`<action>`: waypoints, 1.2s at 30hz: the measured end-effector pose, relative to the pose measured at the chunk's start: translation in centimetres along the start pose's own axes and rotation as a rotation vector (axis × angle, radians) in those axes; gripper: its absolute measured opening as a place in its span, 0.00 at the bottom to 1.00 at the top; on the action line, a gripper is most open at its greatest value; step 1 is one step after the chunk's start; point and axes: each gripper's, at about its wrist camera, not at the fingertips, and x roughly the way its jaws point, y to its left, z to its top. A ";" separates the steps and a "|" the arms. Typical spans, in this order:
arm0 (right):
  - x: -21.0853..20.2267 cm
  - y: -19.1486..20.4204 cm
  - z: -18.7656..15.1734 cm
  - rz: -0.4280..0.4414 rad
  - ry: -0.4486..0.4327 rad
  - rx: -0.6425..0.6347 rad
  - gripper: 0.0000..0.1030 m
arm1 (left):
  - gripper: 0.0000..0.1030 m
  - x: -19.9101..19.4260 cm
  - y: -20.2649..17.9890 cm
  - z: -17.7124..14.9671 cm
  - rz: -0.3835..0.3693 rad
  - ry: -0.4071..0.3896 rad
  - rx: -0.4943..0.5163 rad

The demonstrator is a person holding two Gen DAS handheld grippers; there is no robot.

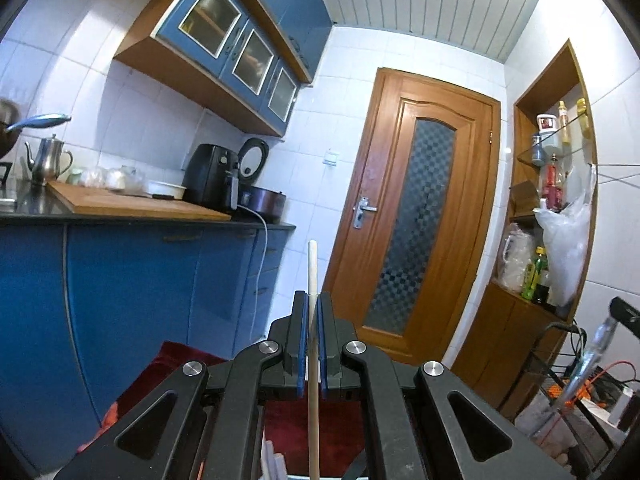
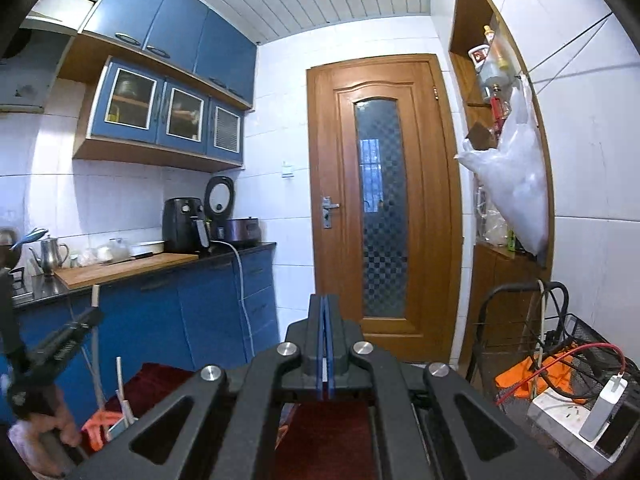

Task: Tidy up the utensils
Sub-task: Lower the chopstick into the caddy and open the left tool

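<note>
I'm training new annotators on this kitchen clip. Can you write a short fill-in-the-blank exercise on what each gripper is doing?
1. The left gripper is shut on a wooden ____.
2. The right gripper is shut and holds ____.
3. Both cameras face a closed wooden ____.
4. The air fryer on the counter is ____ in colour.

Missing words: chopstick; nothing; door; black

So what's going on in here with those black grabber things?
A person is tidying kitchen utensils with a grabber in each hand. The left gripper has its fingers squeezed shut on a thin wooden stick, probably a chopstick, held up in the air and pointing toward the wooden door. The right gripper is shut too, but it holds nothing. Both are raised, away from the counter, so the stick has not been put anywhere yet.
</note>
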 end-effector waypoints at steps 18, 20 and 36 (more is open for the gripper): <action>1.7 3.2 -3.9 0.082 0.068 -0.073 0.02 | 0.04 1.3 -0.6 -4.1 0.012 0.000 0.046; 1.9 3.6 -4.4 0.091 0.077 -0.086 0.02 | 0.04 1.4 -0.6 -4.8 0.011 0.019 0.050; 4.2 7.0 -9.8 0.249 0.239 -0.066 0.03 | 0.06 -0.3 0.4 -6.7 0.010 0.083 0.099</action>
